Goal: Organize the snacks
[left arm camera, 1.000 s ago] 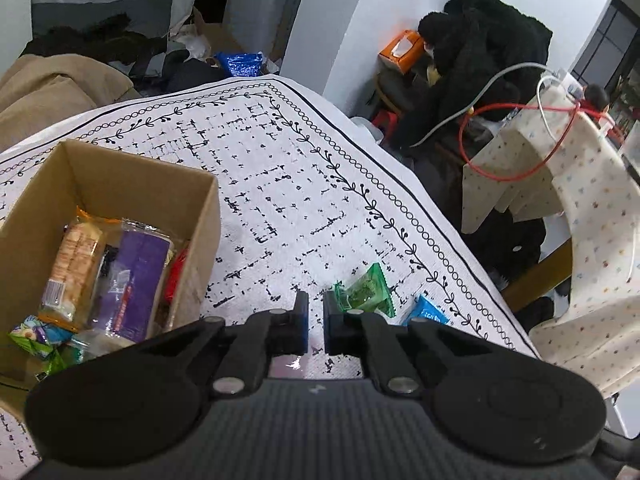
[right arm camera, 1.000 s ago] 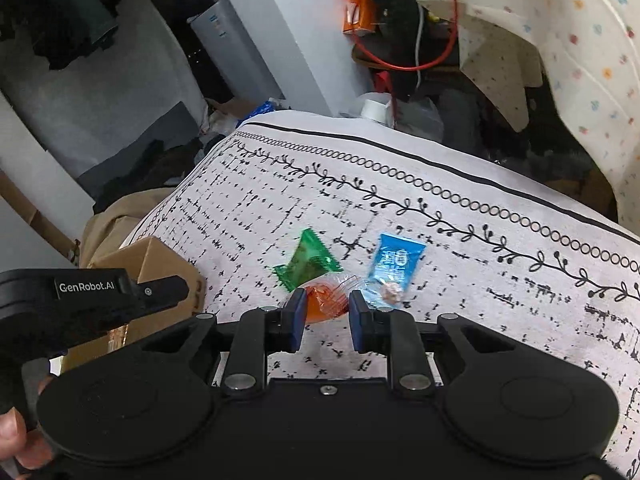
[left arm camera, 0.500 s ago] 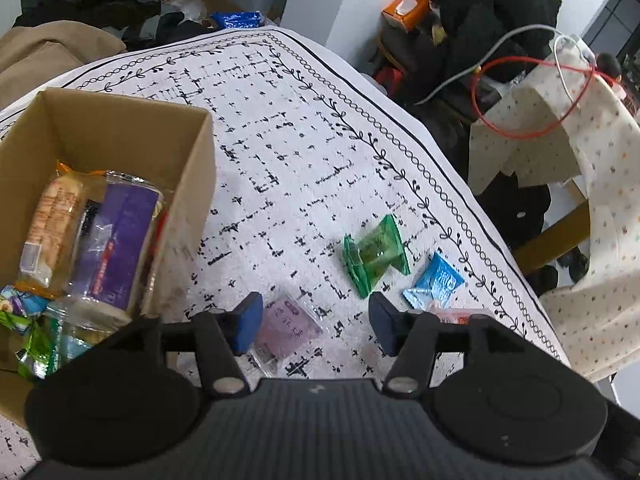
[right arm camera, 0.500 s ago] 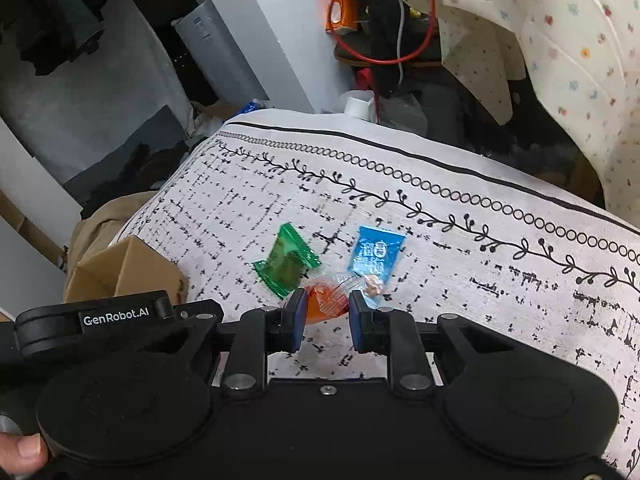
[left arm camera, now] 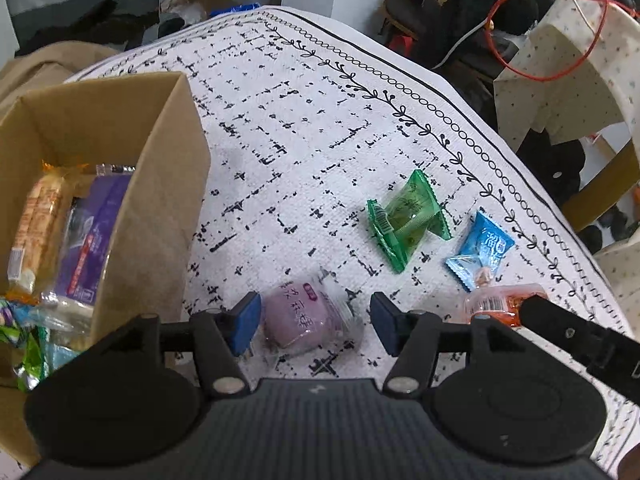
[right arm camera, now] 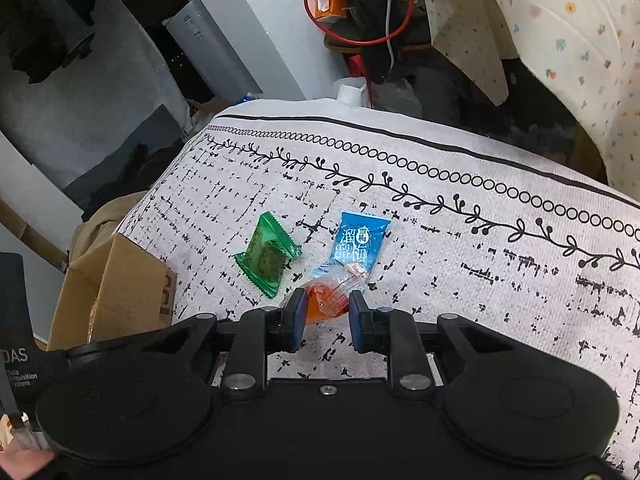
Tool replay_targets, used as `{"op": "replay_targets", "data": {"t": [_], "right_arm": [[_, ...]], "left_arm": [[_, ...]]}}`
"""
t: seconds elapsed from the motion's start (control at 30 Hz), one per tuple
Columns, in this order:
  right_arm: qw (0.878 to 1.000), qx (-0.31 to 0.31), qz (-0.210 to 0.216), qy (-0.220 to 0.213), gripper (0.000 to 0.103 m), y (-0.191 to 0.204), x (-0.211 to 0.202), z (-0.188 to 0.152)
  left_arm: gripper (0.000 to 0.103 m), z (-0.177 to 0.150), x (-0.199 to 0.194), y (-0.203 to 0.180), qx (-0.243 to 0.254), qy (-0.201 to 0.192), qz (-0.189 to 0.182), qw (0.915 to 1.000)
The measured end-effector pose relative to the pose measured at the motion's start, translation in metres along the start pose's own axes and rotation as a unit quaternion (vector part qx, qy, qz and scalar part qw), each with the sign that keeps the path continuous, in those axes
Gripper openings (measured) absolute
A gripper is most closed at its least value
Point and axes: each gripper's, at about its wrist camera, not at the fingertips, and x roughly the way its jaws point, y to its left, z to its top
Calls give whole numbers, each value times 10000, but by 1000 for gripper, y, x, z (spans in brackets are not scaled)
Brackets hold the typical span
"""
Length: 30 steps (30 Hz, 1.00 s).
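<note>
The bench (left arm camera: 304,128) wears a white cloth printed with black dashes and a vine-and-ring border. At its left edge stands an open cardboard box (left arm camera: 160,184), already holding several packets: a long orange-wrapped biscuit pack (left arm camera: 34,232), a purple pack (left arm camera: 86,248) beside it, and green wrappers at the near corner.

On the cloth lie 4 loose snacks. The purple snack (left arm camera: 302,322) sits just right of the box, between the fingers of the left gripper (left arm camera: 314,322); the blue pads stand apart on either side of it with a gap showing, gripping nothing. The green packet (left arm camera: 404,220) lies farther out, well clear of both grippers. The blue packet (right arm camera: 356,246) lies just right of the green one, its clear end touching or overlapping the orange snack (right arm camera: 326,302).

The right gripper (right arm camera: 326,318) has its fingers drawn close around the orange snack, the pads against its sides at their tips. In the left wrist view, one black finger of the right gripper overlaps that snack's right end.
</note>
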Motion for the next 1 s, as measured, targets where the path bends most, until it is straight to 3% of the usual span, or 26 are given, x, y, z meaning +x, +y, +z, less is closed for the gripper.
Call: {"op": "replay_targets", "data": {"t": [0.3, 1.0], "right_arm": [[10000, -19, 94, -23, 22, 4, -1, 1], [9985, -361, 315, -261, 20, 58, -9, 16]], "left_arm": [[36, -1, -2, 5, -91, -46, 221, 9997], [34, 26, -68, 30, -688, -722, -323, 9945]]}}
